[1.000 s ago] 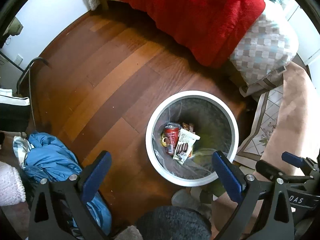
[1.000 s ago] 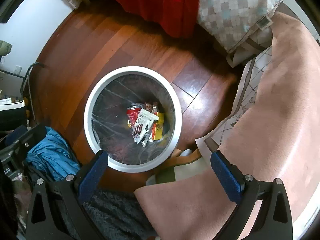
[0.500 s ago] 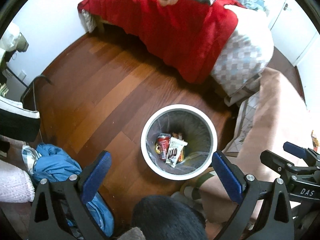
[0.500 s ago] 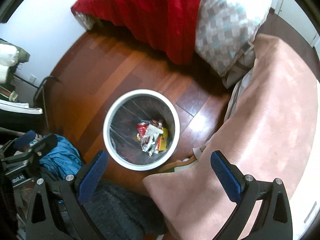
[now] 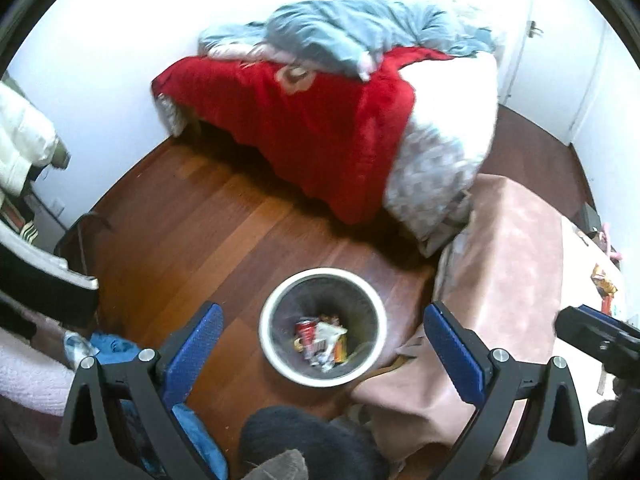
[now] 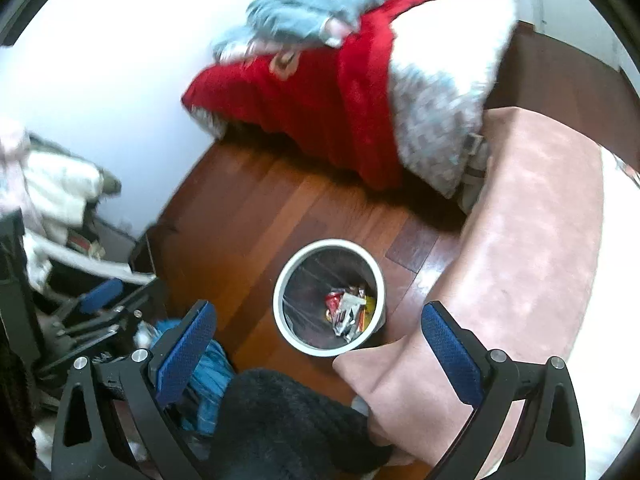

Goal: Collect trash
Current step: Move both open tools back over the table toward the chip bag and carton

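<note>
A round white-rimmed bin [image 5: 276, 356] stands on the wood floor; it also shows in the right wrist view [image 6: 280, 320]. Inside lie a red can [image 5: 306, 328], a white wrapper [image 5: 330, 332] and other wrappers [image 6: 350, 314]. My left gripper [image 5: 322, 354] is open and empty, high above the bin. My right gripper [image 6: 320, 350] is open and empty, also high above it. More wrappers [image 5: 604, 284] lie on the pink-covered table at the far right of the left wrist view.
A bed with a red blanket [image 5: 304, 128] fills the back. A pink cloth-covered table [image 5: 516, 264] stands right of the bin. Blue clothing [image 5: 116, 350] and a dark rack [image 5: 44, 280] lie at left. A dark fuzzy thing [image 6: 280, 424] sits below the grippers.
Both grippers have risen away from the bin, which now looks much smaller. The bed top and walls have come into view. Both stay open and empty.
</note>
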Tool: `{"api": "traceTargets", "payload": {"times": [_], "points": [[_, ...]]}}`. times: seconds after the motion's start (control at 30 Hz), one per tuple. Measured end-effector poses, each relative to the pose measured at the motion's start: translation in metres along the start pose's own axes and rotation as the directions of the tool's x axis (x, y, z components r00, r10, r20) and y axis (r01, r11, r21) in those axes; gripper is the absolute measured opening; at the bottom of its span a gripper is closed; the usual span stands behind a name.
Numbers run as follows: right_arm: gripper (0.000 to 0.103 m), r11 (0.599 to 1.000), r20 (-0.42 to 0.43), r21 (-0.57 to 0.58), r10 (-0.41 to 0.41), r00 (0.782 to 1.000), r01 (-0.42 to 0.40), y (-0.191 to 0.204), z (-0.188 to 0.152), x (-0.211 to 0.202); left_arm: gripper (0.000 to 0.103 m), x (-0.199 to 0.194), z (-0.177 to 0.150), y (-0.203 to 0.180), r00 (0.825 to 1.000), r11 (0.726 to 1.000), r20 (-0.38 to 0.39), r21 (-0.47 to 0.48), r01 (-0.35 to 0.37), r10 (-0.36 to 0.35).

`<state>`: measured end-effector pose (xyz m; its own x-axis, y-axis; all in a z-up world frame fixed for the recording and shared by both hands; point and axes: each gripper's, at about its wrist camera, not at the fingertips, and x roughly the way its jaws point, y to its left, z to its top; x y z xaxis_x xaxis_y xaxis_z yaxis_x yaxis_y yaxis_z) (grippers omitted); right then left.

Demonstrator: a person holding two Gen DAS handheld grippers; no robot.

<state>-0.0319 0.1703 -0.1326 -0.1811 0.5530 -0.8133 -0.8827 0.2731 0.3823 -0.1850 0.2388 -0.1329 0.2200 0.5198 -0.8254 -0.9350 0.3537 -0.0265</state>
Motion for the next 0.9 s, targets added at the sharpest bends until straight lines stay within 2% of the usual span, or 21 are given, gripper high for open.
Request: {"api": "traceTargets", "payload": {"times": [0.1, 0.2, 0.33, 0.4, 0.47, 0.5, 0.53, 0.57, 0.6, 0.7, 0.77, 0.83, 0.9], "points": [[0.103, 0.997, 0.033, 0.072, -0.023, 0.999, 0.021, -0.035, -0.006, -0.028, 0.103, 0.017, -0.001, -0.047, 0.999, 0.999, -0.024, 0.034, 0.032, -0.031], [0.103, 0.983, 0.04, 0.159, -0.099, 0.994, 0.091, -0.089, -0.015, -0.053, 0.103, 0.041, -0.006, -0.109, 0.996, 0.993, -0.061, 0.093, 0.067, -0.062], [0.103, 0.929, 0.019, 0.297, -0.239, 0.971, 0.223, -0.183, -0.035, -0.083, 0.103, 0.077, -0.019, -0.204, 0.989, 0.976, -0.12, 0.19, 0.106, -0.084], [0.103, 0.894, -0.01, 0.322, -0.324, 0.946, 0.31, -0.239, -0.041, -0.098, 0.103, 0.095, -0.027, -0.251, 0.987, 0.966, -0.139, 0.234, 0.107, -0.075], [0.103, 0.862, -0.065, 0.287, -0.418, 0.906, 0.419, -0.287, -0.041, -0.105, 0.103, 0.109, -0.037, -0.29, 0.986, 0.957, -0.157, 0.272, 0.106, -0.064], [0.103, 0.842, -0.101, 0.24, -0.473, 0.875, 0.483, -0.316, -0.039, -0.107, 0.103, 0.119, -0.042, -0.318, 0.982, 0.947, -0.177, 0.301, 0.115, -0.063], [0.103, 0.828, -0.122, 0.216, -0.503, 0.856, 0.517, -0.333, -0.037, -0.107, 0.103, 0.126, -0.047, -0.338, 0.98, 0.939, -0.189, 0.323, 0.12, -0.06], [0.103, 0.812, -0.168, 0.162, -0.538, 0.826, 0.561, -0.359, -0.034, -0.105, 0.103, 0.13, -0.051, -0.35, 0.979, 0.933, -0.197, 0.337, 0.123, -0.058], [0.103, 0.804, -0.195, 0.132, -0.552, 0.811, 0.58, -0.377, -0.031, -0.105, 0.103, 0.138, -0.054, -0.373, 0.975, 0.924, -0.212, 0.358, 0.134, -0.059], [0.103, 0.808, -0.274, 0.038, -0.557, 0.784, 0.588, -0.423, -0.023, -0.094, 0.103, 0.153, -0.055, -0.416, 0.968, 0.906, -0.247, 0.397, 0.149, -0.051], [0.103, 0.81, -0.277, -0.043, -0.572, 0.772, 0.585, -0.443, -0.015, -0.085, 0.103, 0.158, -0.055, -0.432, 0.964, 0.898, -0.26, 0.41, 0.158, -0.051], [0.103, 0.811, -0.275, -0.114, -0.581, 0.766, 0.574, -0.455, -0.008, -0.078, 0.103, 0.163, -0.054, -0.447, 0.963, 0.887, -0.266, 0.432, 0.16, -0.044], [0.103, 0.828, -0.294, -0.144, -0.558, 0.776, 0.541, -0.47, 0.0, -0.068, 0.103, 0.164, -0.055, -0.452, 0.964, 0.88, -0.264, 0.448, 0.158, -0.038]]}}
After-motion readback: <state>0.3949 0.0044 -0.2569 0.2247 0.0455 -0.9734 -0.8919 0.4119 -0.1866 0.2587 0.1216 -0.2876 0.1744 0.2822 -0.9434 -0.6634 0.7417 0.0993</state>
